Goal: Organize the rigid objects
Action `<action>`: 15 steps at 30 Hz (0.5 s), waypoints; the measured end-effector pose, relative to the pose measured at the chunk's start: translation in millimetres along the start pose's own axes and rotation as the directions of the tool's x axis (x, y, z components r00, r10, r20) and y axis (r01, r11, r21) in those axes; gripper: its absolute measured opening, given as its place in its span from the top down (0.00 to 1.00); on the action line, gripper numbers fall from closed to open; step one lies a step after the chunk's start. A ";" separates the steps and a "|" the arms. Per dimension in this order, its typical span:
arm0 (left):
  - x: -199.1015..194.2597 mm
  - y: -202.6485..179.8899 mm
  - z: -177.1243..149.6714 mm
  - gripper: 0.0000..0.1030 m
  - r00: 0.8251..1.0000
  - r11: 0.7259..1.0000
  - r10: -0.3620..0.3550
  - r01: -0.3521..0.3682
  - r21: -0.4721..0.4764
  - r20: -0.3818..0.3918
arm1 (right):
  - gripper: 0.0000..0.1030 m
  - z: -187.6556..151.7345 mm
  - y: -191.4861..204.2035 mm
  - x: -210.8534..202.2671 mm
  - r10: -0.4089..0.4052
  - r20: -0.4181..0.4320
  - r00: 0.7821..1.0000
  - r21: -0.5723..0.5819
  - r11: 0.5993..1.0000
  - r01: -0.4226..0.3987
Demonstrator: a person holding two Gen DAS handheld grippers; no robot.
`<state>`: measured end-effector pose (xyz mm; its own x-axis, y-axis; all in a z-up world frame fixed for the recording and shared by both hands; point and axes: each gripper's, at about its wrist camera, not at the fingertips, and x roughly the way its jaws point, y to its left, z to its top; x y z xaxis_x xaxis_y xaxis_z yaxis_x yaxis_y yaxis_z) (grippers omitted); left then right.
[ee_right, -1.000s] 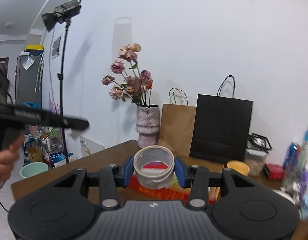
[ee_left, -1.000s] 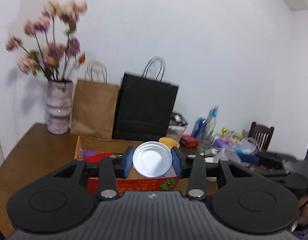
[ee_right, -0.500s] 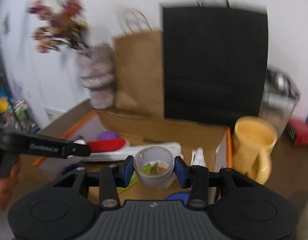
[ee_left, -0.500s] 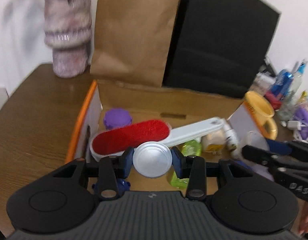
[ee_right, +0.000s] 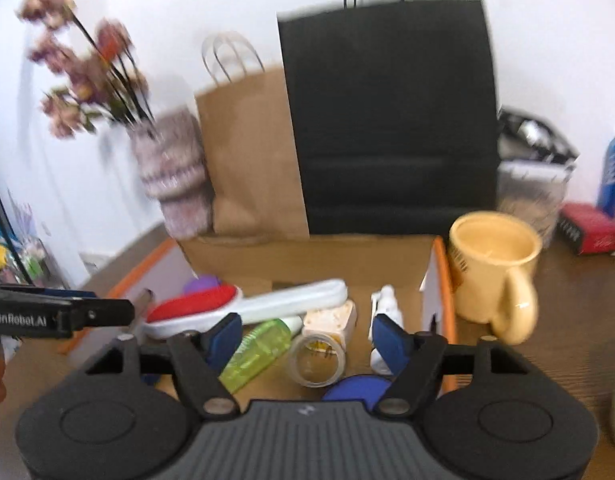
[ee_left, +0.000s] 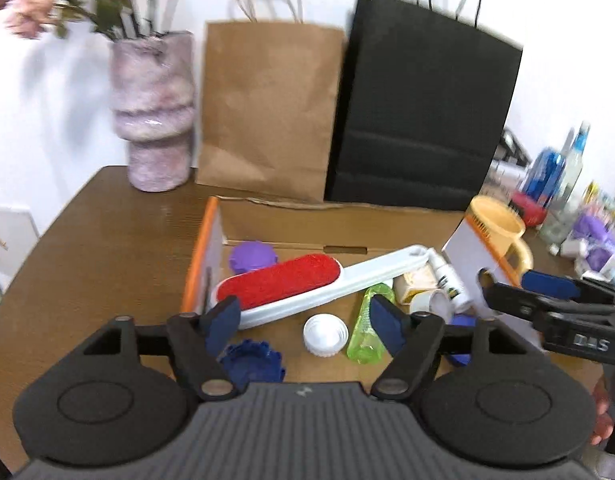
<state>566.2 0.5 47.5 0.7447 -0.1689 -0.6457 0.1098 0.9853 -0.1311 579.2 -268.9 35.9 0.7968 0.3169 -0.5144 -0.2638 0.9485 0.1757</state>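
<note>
The round white ribbed plastic cap (ee_left: 325,336) and the clear tape roll (ee_right: 317,362) lie loose on the floor of the open cardboard box (ee_left: 339,220), beside the red-faced white lint brush (ee_left: 307,284). Above them the left gripper (ee_left: 305,320) and right gripper (ee_right: 307,338) hang spread wide and empty, so lift both straight up, clear of the box walls, before reaching for anything else.

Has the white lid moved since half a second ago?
Yes. It left the left claw and now lies on the box floor, below the red brush.

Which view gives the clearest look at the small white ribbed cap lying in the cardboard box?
The left wrist view: the small white ribbed cap lies in full sight on the cardboard box floor, between the open jaws of the left gripper. In the right wrist view I cannot find it.
</note>
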 end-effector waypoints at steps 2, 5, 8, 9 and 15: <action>-26.3 3.3 -5.8 0.25 1.000 1.000 0.005 -0.005 0.003 0.029 | 0.29 0.7 6.6 -34.0 -0.006 0.031 0.999 -0.036 0.999 0.007; -67.1 9.7 -20.1 0.25 0.997 0.998 0.051 -0.053 0.032 0.056 | 0.27 0.5 15.9 -83.6 -0.012 0.068 0.998 -0.082 0.997 0.018; -113.0 19.1 -35.3 0.22 0.995 0.999 0.048 -0.049 0.006 0.087 | 0.22 -6.1 25.8 -131.9 -0.001 0.093 0.996 -0.112 0.994 0.011; -128.4 21.7 -40.2 0.21 0.994 0.999 0.041 -0.041 -0.001 0.104 | 0.22 -9.0 30.1 -146.5 0.005 0.099 0.995 -0.124 0.992 0.008; -224.2 30.4 -88.4 0.16 0.963 1.000 0.017 -0.022 0.013 0.270 | 0.20 -46.2 62.8 -226.9 0.004 0.178 0.984 -0.174 0.984 0.028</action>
<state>344.4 66.0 121.8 0.8965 -0.1383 -0.4208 0.1024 0.9890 -0.1069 356.7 -281.0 124.8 0.8798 0.3147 -0.3562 -0.3321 0.9432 0.0132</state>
